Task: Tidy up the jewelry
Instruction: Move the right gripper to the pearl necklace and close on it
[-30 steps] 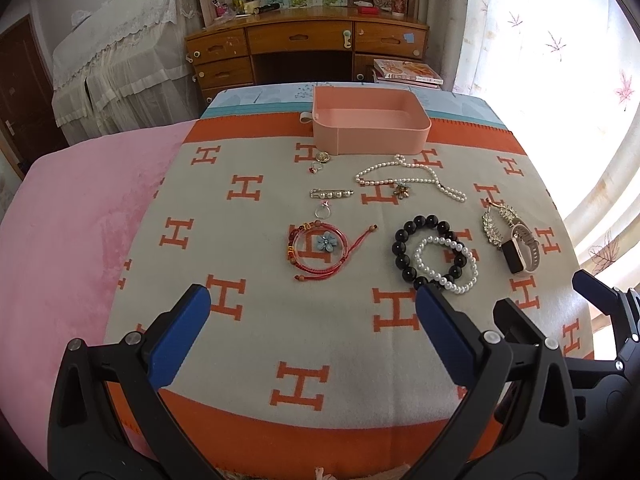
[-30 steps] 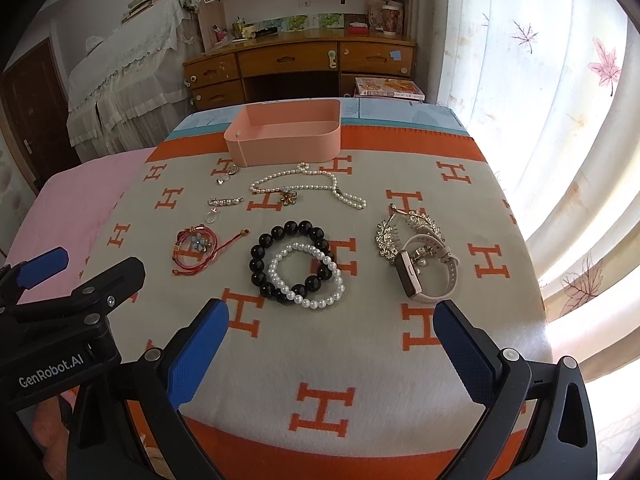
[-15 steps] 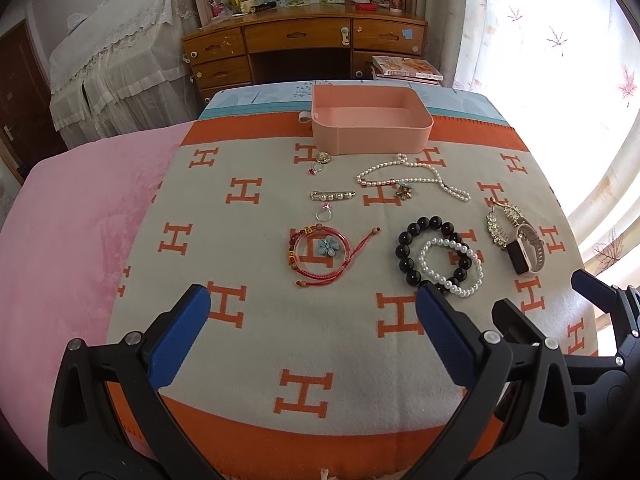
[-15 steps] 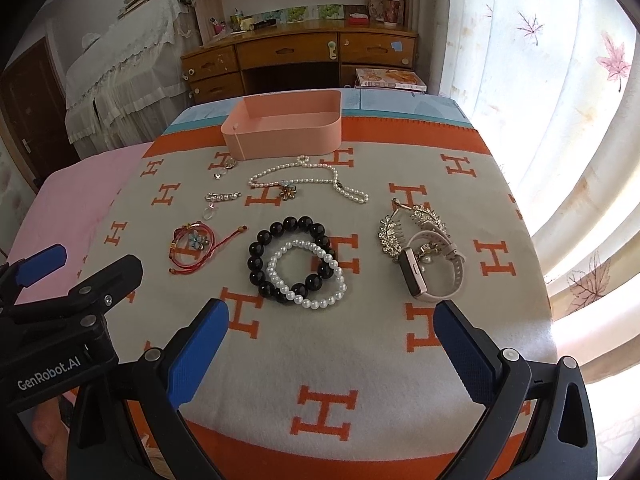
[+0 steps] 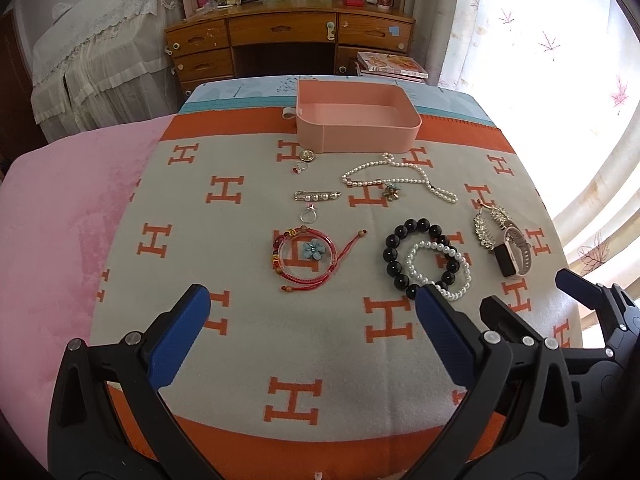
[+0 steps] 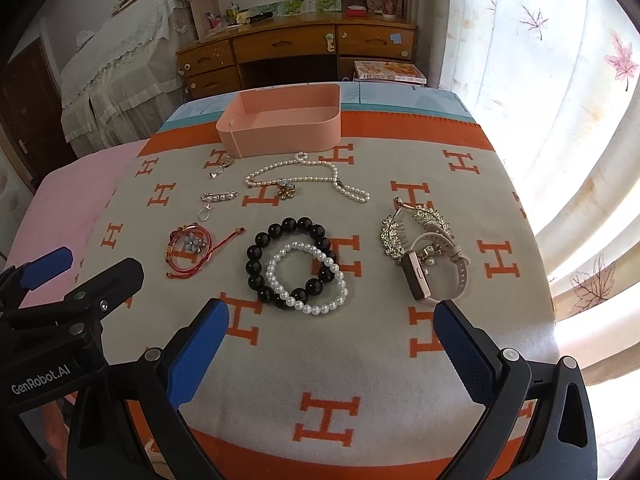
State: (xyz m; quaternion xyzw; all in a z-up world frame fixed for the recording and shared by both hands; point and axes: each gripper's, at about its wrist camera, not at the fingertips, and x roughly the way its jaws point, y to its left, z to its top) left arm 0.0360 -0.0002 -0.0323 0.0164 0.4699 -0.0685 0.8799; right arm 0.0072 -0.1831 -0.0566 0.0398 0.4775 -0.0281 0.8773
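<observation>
both sets of jaws spread wide, nothing held. l gripper (image 5: 308, 320) hovers near red cord bracelet (image 5: 306, 256); r gripper (image 6: 332, 332) just short of black bead bracelet (image 6: 290, 264) w/ pearl bracelet (image 6: 308, 278) overlapping it. pink tray (image 5: 360, 132) at far end looks empty, so i judge sorting not begun. next: drop onto one piece, pinch, carry to tray.

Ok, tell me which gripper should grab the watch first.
Right. The right gripper is open with the watch just ahead of its right finger. The left gripper faces the red cord bracelet, with the watch off to its right.
</observation>
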